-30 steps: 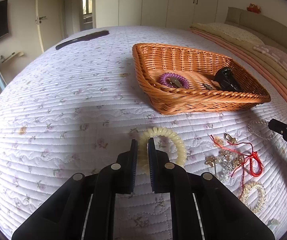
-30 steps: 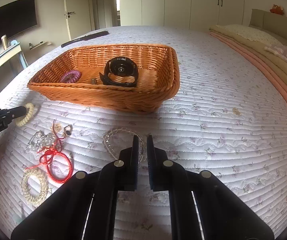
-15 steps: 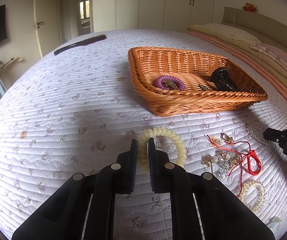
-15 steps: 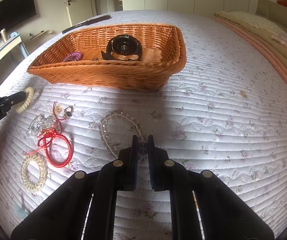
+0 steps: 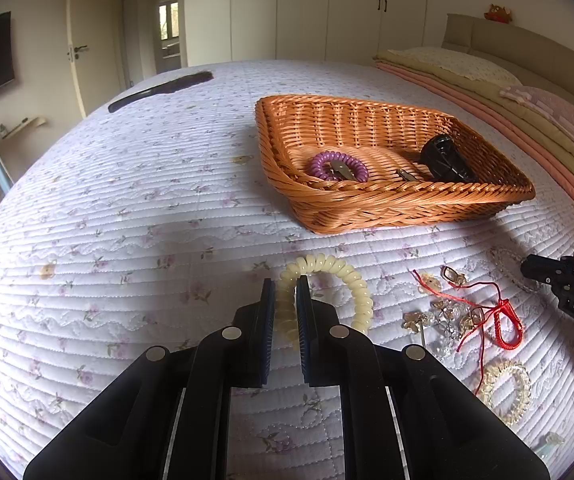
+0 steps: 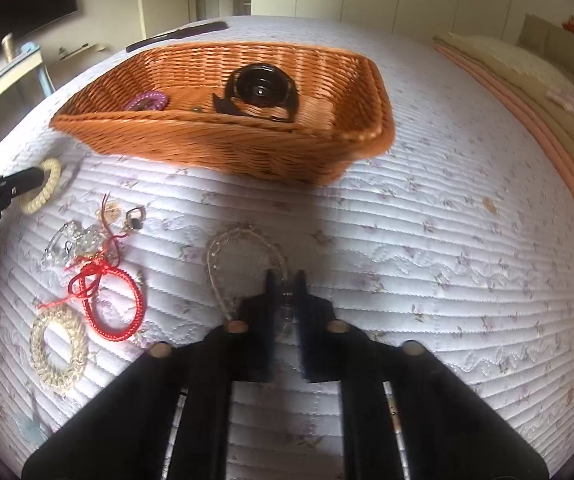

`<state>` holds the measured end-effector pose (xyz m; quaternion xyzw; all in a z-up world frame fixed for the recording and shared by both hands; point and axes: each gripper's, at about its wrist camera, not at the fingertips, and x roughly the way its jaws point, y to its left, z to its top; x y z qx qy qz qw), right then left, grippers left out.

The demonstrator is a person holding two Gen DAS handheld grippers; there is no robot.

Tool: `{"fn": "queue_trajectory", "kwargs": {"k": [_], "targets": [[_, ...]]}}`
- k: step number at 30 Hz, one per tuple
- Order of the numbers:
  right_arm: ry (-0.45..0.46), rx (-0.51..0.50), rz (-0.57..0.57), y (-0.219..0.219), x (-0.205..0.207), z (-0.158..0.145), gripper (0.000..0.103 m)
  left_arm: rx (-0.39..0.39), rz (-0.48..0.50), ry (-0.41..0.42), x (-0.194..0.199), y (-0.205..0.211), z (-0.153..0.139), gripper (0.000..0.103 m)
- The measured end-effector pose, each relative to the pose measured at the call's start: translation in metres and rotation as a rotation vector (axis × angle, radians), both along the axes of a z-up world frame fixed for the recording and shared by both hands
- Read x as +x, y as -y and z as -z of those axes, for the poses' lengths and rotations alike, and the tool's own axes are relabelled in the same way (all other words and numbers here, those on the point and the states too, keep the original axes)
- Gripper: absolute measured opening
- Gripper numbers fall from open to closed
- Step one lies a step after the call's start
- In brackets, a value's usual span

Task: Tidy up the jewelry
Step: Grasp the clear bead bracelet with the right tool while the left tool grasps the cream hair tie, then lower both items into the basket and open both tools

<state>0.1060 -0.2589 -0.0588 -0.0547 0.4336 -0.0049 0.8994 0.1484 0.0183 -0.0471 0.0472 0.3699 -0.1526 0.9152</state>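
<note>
The left hand-held gripper [image 5: 285, 286] is clenching the near side of the cream coil bracelet [image 5: 327, 292], its fingers pinching the coil from either side while the rest of the loop is lying on the quilted bed [image 5: 127, 220] — a grip on one short arc, probably so the ring can be lifted without stretching. The right hand-held gripper [image 6: 285, 280] is closing on the clear bead bracelet [image 6: 239, 256], a strand sitting between its nearly shut fingers; the loop is trailing away to the left on the quilt. Both pieces are waiting just in front of the wicker basket [image 5: 367, 208], which is already holding a purple coil bracelet [image 5: 337, 166] and a black watch [image 6: 261, 92], so the basket looks like the collecting place. Between the two grippers a red cord bracelet [image 6: 115, 300], a woven cream ring [image 6: 59, 354] and small tangled charms [image 5: 443, 316] are lying loose — apparently yet to be gathered.
</note>
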Motion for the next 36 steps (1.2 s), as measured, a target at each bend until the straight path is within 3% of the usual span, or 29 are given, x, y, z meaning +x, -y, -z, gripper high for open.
{"fn": "queue_trajectory", "kwargs": {"k": [7,15,23,28,36], "targets": [[0.062,0.091,-0.027,0.0,-0.016,-0.023,0.006,-0.026,-0.006,0.04,-0.009,-0.004,-0.014,0.009],[0.155,0.121,-0.067,-0.013,-0.029,-0.075,0.006,-0.08,0.056,0.127,-0.022,0.003,-0.064,0.009],[0.265,0.139,-0.084,-0.022,-0.006,-0.131,0.006,-0.101,0.069,0.182,0.013,0.025,-0.102,0.009],[0.277,0.166,-0.097,-0.032,0.043,-0.143,0.006,-0.115,0.033,0.136,0.057,0.039,-0.094,0.009],[0.168,0.21,-0.081,-0.04,0.117,-0.098,0.006,-0.061,-0.007,0.035,0.105,0.055,-0.041,0.009]]}}
